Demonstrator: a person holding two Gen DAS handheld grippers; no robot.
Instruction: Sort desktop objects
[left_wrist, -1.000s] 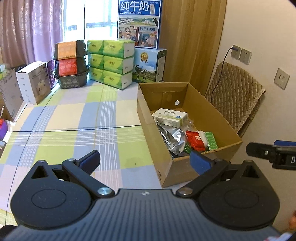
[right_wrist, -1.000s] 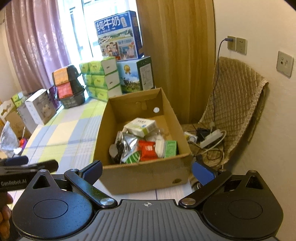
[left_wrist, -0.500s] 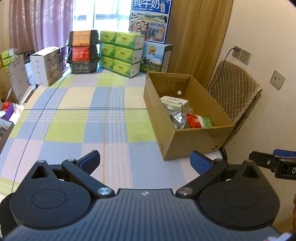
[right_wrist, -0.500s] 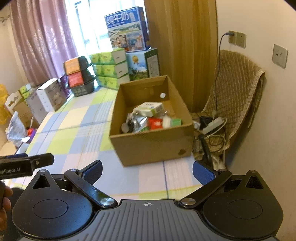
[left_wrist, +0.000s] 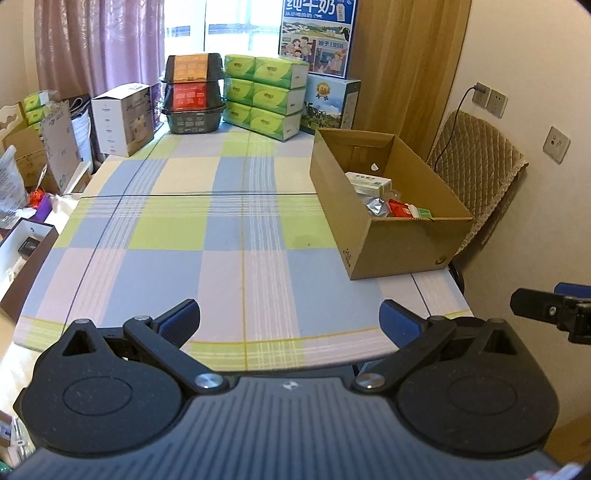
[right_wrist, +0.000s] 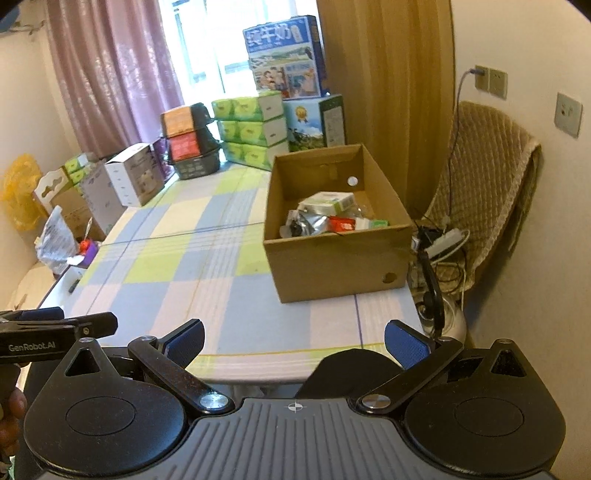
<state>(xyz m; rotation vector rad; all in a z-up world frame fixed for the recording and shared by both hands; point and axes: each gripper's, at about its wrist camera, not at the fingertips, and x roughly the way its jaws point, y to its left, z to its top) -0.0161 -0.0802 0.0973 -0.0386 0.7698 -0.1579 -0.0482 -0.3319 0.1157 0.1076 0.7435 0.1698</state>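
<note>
Blue-padded left gripper (left_wrist: 290, 321) and right gripper (right_wrist: 294, 341) both gape wide, gripping nothing, at the checked tablecloth's (left_wrist: 221, 236) near edge. Farther right, the cardboard box (right_wrist: 332, 254) holds assorted packets (right_wrist: 325, 218).

I see a matt brown cardboard box (left_wrist: 388, 236) resting on a checked woven tablecloth (left_wrist: 221, 236), smooth and flat. Inside the box lies a crinkled, shiny foil pouch (right_wrist: 308, 223). Behind the box, green tissue packs (left_wrist: 264, 96) look glossy in plastic wrap. Right of the box, a quilted tan fabric cover (left_wrist: 476, 173) looks soft.
</note>
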